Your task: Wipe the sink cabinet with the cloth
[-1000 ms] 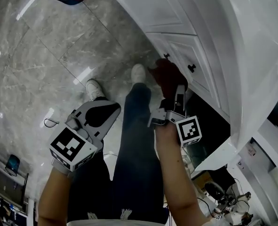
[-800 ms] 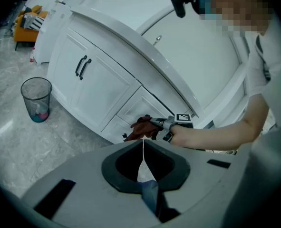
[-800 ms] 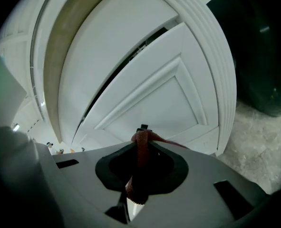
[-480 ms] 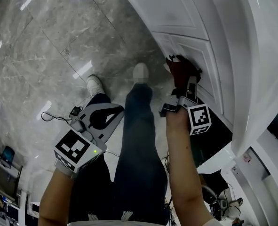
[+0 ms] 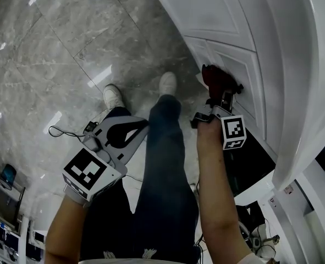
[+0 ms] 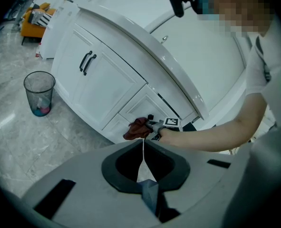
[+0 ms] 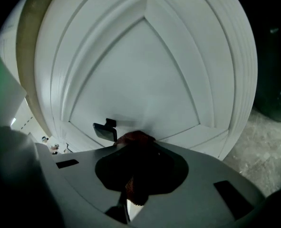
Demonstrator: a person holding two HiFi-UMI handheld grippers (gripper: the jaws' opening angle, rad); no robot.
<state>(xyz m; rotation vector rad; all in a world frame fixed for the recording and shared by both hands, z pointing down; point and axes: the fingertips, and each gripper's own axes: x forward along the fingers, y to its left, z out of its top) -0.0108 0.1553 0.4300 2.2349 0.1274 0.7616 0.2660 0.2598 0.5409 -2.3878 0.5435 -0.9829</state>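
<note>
Right tool (image 5: 223, 99) grips the dark red cloth (image 5: 216, 78) (bunched between its jaws) and presses it against the white cabinet door (image 7: 145, 70) just beside a black handle (image 7: 105, 129); left tool (image 5: 130, 132), jaws together and empty, hangs well apart above the grey floor (image 5: 52, 65), beside the person's leg (image 5: 165, 164).

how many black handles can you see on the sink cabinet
3. One bar handle and its twin sit side by side on the tall doors; a third handle is beside the cloth. More may be hidden.
</note>
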